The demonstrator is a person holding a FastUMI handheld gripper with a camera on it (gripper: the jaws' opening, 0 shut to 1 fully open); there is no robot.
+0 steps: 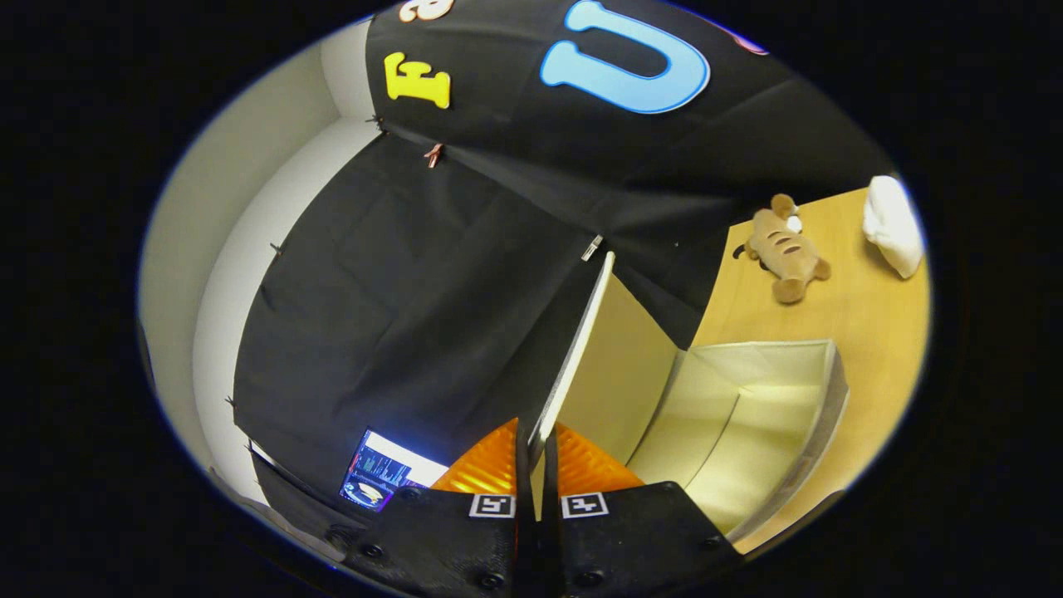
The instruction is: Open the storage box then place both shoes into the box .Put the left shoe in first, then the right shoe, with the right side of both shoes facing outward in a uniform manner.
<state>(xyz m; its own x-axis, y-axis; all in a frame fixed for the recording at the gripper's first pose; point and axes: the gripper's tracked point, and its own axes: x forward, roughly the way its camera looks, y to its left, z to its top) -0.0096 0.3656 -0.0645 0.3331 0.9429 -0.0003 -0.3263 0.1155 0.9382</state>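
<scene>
Here the tongs are clamped on the thin edge of the lid, one finger on each side of it. The lid stands up, lifted off the storage box, and its pale inside faces the box. The box sits open on the wooden bench, just ahead of the fingers; it has a flat, smooth, cream inside and soft grey walls, with room inside. Beyond the box, a brown plush toy lies on the bench, and a white soft thing sits near it. Black cloth hangs behind the lid. A lit screen glows beside the fingers.
</scene>
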